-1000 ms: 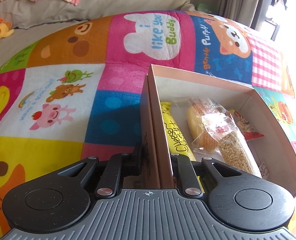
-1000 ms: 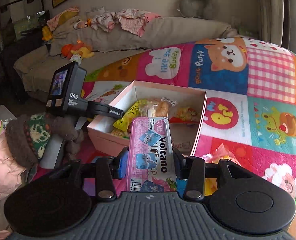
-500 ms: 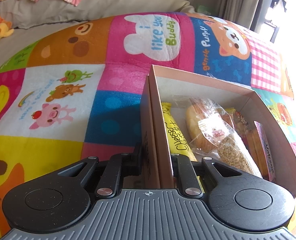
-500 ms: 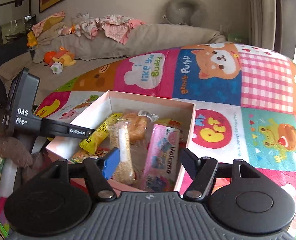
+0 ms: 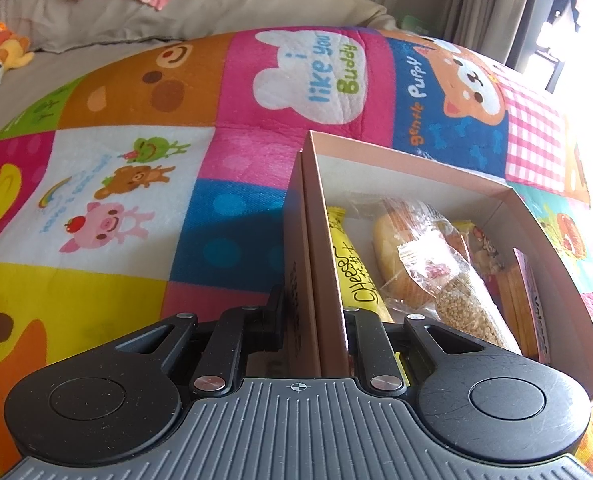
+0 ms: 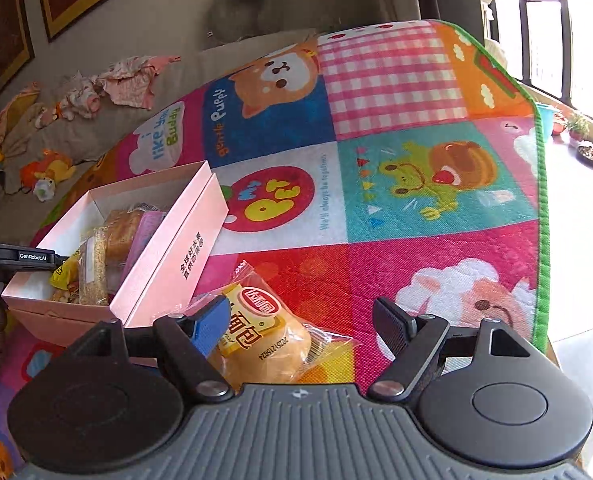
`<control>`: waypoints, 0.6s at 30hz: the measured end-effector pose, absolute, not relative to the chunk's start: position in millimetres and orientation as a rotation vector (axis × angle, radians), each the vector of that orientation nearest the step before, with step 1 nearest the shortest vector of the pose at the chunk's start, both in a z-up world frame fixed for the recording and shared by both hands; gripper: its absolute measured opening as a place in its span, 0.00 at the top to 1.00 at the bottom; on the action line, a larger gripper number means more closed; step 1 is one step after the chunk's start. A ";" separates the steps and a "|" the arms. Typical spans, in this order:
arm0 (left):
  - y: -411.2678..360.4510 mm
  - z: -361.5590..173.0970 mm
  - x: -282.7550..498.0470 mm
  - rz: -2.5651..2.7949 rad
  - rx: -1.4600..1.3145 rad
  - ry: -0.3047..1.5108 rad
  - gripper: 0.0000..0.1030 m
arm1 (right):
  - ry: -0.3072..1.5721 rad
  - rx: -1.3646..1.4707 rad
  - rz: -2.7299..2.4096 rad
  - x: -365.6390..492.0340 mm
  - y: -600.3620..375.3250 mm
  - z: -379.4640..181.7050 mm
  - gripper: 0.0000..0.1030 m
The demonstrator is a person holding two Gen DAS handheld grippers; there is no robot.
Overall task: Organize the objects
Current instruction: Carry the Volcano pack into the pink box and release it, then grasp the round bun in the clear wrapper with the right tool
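A pink cardboard box (image 5: 416, 172) stands open on the play mat. My left gripper (image 5: 314, 320) is shut on its left wall. Inside lie a yellow cheese stick (image 5: 356, 276), a wrapped bun (image 5: 400, 248), a grain pack (image 5: 468, 308) and a pink Volcano pack (image 5: 536, 308) against the right wall. In the right wrist view the box (image 6: 164, 256) is at the left. My right gripper (image 6: 300, 328) hangs beside it with its jaws opening. A wrapped bread packet (image 6: 256, 336) lies on the mat below the gap, nearer the blue-padded left finger (image 6: 208, 328). No pad presses on it.
The colourful play mat (image 6: 396, 184) spreads to the right up to its green edge (image 6: 540, 200), with bare floor and small pots (image 6: 588, 156) beyond. A beige sofa (image 5: 176, 4) with soft toys and clothes runs behind the mat.
My right gripper let go of the pink Volcano pack, which now stands in the box. It opened wide and swung right and down over the bread packet. The left gripper kept still.
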State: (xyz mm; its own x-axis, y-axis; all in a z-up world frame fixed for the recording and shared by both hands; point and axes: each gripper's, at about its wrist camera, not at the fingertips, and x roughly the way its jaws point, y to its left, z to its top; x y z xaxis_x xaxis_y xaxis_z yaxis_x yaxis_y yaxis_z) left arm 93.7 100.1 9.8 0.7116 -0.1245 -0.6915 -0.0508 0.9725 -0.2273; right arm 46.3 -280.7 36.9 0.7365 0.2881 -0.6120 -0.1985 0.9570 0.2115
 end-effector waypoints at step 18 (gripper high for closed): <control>97.8 12.0 94.1 -0.015 -0.244 0.798 0.83 | 0.664 0.116 0.352 -34.2 -263.2 40.1 0.23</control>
